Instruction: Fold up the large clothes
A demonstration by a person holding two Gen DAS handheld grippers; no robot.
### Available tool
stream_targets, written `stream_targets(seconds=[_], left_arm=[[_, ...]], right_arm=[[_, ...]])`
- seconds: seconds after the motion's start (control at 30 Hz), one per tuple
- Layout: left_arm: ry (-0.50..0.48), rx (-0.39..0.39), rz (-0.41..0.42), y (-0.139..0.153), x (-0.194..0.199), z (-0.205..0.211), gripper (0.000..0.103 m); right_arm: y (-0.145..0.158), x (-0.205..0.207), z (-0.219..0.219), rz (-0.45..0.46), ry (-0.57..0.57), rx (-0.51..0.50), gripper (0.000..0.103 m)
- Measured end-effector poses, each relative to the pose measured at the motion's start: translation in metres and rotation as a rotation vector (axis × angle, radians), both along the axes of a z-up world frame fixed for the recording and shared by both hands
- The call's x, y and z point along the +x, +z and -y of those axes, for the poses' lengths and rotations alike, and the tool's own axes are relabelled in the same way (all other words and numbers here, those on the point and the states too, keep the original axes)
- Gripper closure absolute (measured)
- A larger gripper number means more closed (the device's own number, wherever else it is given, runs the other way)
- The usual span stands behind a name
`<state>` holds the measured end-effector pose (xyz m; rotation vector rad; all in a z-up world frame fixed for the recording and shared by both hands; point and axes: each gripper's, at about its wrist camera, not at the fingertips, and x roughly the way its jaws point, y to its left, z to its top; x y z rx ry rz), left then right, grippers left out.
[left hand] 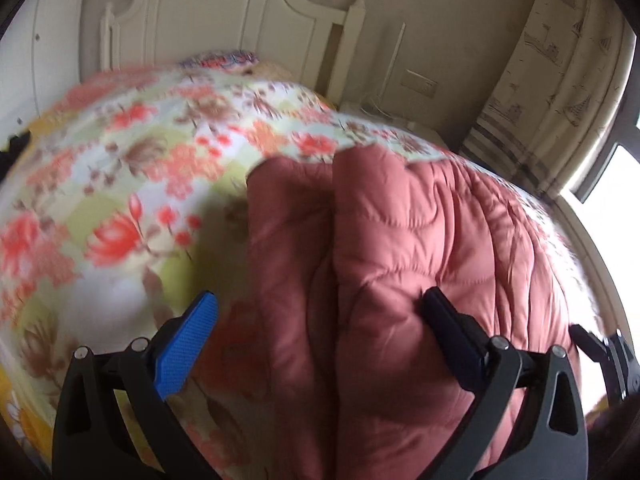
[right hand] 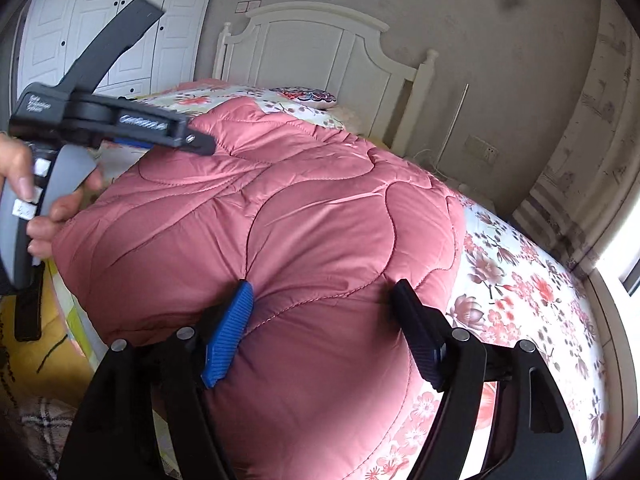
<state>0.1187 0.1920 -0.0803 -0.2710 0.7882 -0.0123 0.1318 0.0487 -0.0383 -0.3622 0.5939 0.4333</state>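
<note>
A pink quilted padded garment [right hand: 288, 216] lies folded in a thick bundle on the floral bed sheet [right hand: 532, 296]. In the left wrist view it [left hand: 400, 248] shows as puffy folds between and ahead of the fingers. My left gripper [left hand: 320, 308] is open, just above the bundle's left edge. It also shows in the right wrist view [right hand: 200, 142], held by a hand at the garment's far left corner. My right gripper [right hand: 322, 294] is open, its fingers spread over the near end of the bundle. Whether either touches the fabric I cannot tell.
The bed has a white headboard [right hand: 320, 52] at the far end with a patterned pillow [right hand: 308, 96]. A white wardrobe [right hand: 96, 20] stands to the left. A curtain [right hand: 580, 152] and window are on the right. Yellow bedding [right hand: 48, 328] lies near left.
</note>
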Motion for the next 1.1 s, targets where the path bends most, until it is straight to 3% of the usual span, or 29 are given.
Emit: stream_targets(seconds=[0.07, 0.13, 0.2, 0.33, 0.5, 0.73, 0.8, 0.87, 0.93, 1.03, 1.1], left_arm=[[-0.020, -0.058, -0.015, -0.011, -0.001, -0.005, 0.002], [-0.047, -0.164, -0.030, -0.020, -0.003, -0.015, 0.002], [-0.076, -0.284, -0.057, -0.031, -0.003, -0.027, 0.002], [-0.114, -0.423, -0.082, -0.045, -0.002, -0.037, 0.002], [-0.162, -0.468, -0.061, -0.050, -0.001, -0.035, 0.002], [-0.242, -0.499, -0.088, -0.054, 0.004, -0.017, 0.002], [-0.270, -0.492, -0.085, -0.055, 0.010, -0.010, 0.002], [-0.283, -0.532, -0.083, -0.057, 0.011, -0.007, 0.017], [-0.298, -0.628, -0.076, -0.059, 0.013, -0.008, 0.039], [-0.321, -0.627, -0.067, -0.050, 0.022, 0.012, 0.050], [-0.338, -0.601, -0.064, -0.037, 0.036, 0.033, 0.051]], right_arm=[[0.003, 0.002, 0.002, -0.005, 0.001, 0.009, 0.031], [0.013, 0.002, 0.013, -0.036, 0.025, 0.090, 0.023], [0.022, 0.008, 0.035, -0.100, 0.056, 0.225, 0.011], [0.022, 0.029, 0.093, -0.248, -0.016, 0.491, 0.007], [-0.023, 0.060, 0.143, -0.542, -0.110, 0.812, 0.006], [-0.058, 0.073, 0.117, -0.701, 0.002, 0.869, 0.004], [-0.057, 0.066, 0.107, -0.680, 0.015, 0.837, 0.004], [-0.054, 0.064, 0.102, -0.645, 0.025, 0.821, 0.006], [-0.049, 0.059, 0.103, -0.599, 0.028, 0.806, 0.021], [-0.025, 0.051, 0.110, -0.470, 0.012, 0.748, 0.029], [-0.009, 0.047, 0.116, -0.381, 0.000, 0.707, 0.030]])
